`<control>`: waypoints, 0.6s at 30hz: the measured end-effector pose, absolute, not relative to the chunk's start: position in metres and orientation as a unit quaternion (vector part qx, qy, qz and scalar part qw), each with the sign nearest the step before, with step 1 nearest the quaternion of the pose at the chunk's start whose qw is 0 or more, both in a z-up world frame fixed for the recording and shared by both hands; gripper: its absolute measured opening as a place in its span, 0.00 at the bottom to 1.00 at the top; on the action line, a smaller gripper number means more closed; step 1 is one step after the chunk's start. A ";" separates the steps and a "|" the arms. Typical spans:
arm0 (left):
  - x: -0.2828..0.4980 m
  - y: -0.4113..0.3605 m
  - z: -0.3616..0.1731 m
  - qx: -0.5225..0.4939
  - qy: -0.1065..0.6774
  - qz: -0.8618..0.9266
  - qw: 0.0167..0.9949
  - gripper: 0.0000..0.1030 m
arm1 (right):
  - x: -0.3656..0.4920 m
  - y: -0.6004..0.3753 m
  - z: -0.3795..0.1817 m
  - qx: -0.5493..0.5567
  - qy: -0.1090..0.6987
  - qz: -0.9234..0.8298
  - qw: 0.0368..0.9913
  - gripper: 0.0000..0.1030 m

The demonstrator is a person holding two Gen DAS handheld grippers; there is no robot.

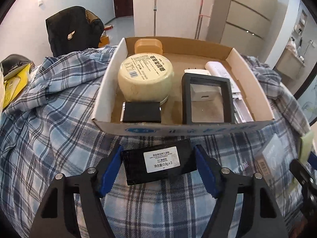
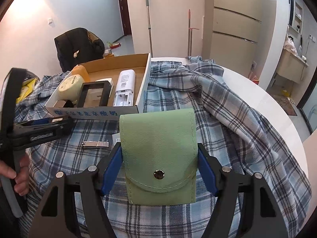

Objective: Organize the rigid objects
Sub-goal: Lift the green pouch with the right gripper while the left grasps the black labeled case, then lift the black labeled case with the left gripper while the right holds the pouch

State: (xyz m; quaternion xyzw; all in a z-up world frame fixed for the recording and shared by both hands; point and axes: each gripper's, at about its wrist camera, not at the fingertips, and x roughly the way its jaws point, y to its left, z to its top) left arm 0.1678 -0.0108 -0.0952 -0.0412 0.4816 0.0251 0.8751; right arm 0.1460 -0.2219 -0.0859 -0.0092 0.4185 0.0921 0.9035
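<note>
Left wrist view: lower centre, the black compact [image 1: 156, 163] is bracketed by the left hand-held gripper [image 1: 158, 170], contact unclear; the green pouch [image 2: 158, 154] is clamped by the right hand-held gripper [image 2: 159, 170]; a loose hold could slip before the cardboard box [image 1: 198, 127]

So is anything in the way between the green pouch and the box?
Only the box's own low front wall. The green pouch, held in the right gripper, must go over it. Bare floor shows in the box's far right corner, beyond the white remote.
</note>
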 end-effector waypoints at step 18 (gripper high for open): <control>0.104 0.026 -0.060 -0.034 0.438 0.006 0.898 0.72 | 0.147 -0.219 -0.082 -0.014 0.419 0.090 0.903 0.68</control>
